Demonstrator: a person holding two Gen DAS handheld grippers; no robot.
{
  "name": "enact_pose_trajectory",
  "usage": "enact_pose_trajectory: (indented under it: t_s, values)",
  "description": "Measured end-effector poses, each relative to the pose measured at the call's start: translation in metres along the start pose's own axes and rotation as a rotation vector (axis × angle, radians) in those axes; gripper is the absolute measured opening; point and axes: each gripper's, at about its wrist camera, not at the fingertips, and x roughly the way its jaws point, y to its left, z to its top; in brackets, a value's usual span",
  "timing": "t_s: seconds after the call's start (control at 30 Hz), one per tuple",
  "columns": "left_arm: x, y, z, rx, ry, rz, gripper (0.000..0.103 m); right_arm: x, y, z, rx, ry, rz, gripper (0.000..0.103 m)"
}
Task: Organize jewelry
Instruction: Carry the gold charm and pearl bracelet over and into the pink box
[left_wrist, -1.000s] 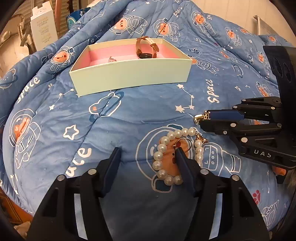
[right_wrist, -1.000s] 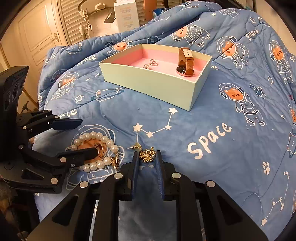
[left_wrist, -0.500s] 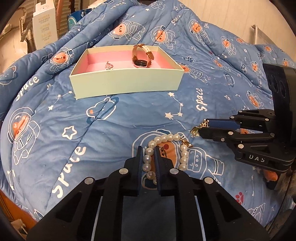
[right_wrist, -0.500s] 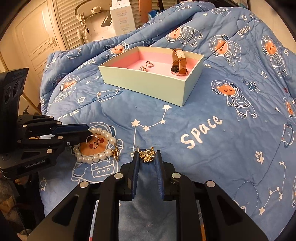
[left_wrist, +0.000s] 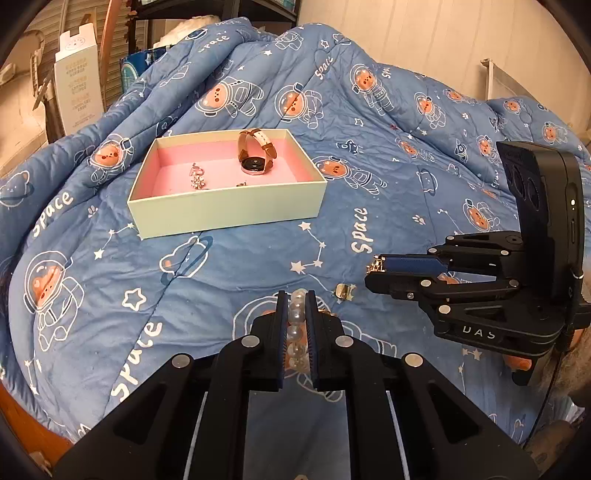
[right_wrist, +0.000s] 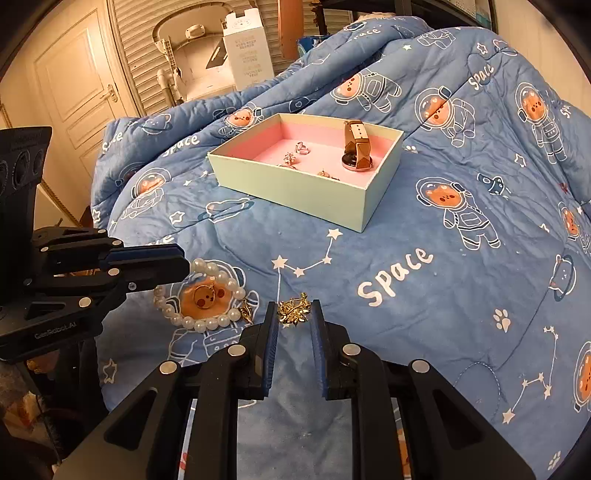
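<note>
Left gripper (left_wrist: 295, 295) pinched the pearl bracelet (left_wrist: 296, 325) at the near edge of the bed, beads stacked between its pressed-in fingers. Right gripper (right_wrist: 294, 314) had its jaws narrowed on a small gold leafy ornament (right_wrist: 293, 312); whether both pads touched it could not be told.

Everything lay on a rumpled blue quilt (left_wrist: 369, 184) printed with astronaut bears, stars and the word "space". Beyond it, in the right wrist view, stood a cream panelled door (right_wrist: 70, 85), slatted shutters and a tall white carton (right_wrist: 245, 48).

Far across the quilt sat a pale green box (left_wrist: 225, 210) with a pink lining. It held a brown-strapped watch (left_wrist: 256, 155) at its right end, a silvery ring (left_wrist: 197, 173) further left and some smaller pieces. A small gold clip (left_wrist: 342, 291) lay on the quilt just right of the left gripper. The bracelet's white beads ringed a round gold charm (right_wrist: 205, 293).
</note>
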Motion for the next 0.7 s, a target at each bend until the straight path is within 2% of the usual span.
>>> enact_pose_trajectory:
  t_s: [0.47,0.7]
  values:
    - [-0.024,0.004,0.034,0.03,-0.064,-0.02,0.01,-0.026,0.006,0.027,-0.003,-0.063,0.056,0.017]
    - [-0.029,0.027,0.058,0.003,-0.065,-0.082,0.01,-0.032,0.004,0.043,-0.021,-0.087,0.057,0.017]
